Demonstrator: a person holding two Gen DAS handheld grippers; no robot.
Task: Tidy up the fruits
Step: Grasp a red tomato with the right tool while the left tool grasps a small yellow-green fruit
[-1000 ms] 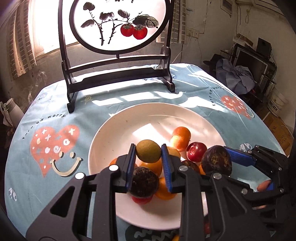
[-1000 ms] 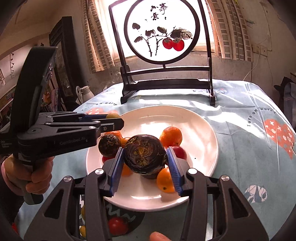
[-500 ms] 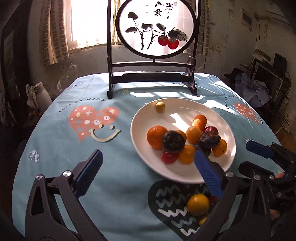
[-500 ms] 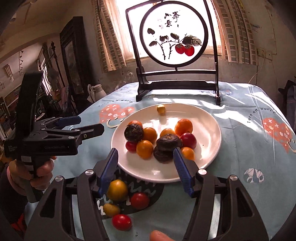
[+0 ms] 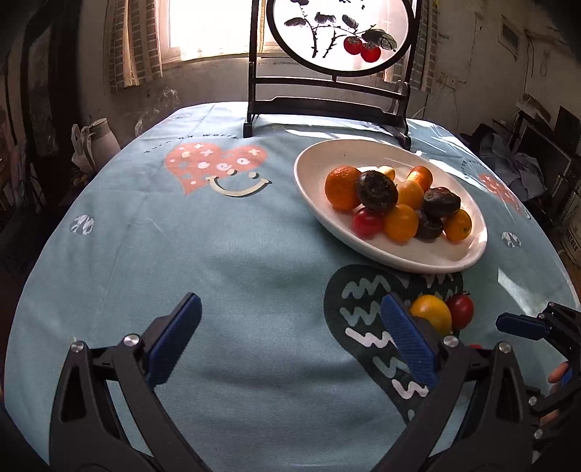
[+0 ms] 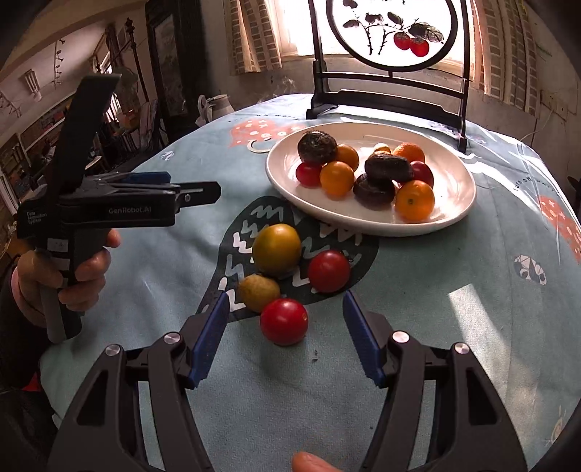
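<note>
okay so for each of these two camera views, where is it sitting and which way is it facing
Left wrist: on the open left gripper, looking forward and down across the table toward the plate; right gripper's tip at the right edge.
Right wrist: on the open right gripper, over a red tomato; the hand with the left gripper shows.
Shared: plate, loose fruit, painted screen.

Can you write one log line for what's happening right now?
left claw: open, empty | right claw: open, over red tomato | plate: fruit piled

Round bench (image 6: pixel 454 326) under pale blue printed cloth; carries white plate (image 6: pixel 454 203), dark wooden screen stand (image 6: pixel 392 98), four loose fruits (image 6: pixel 283 321).
</note>
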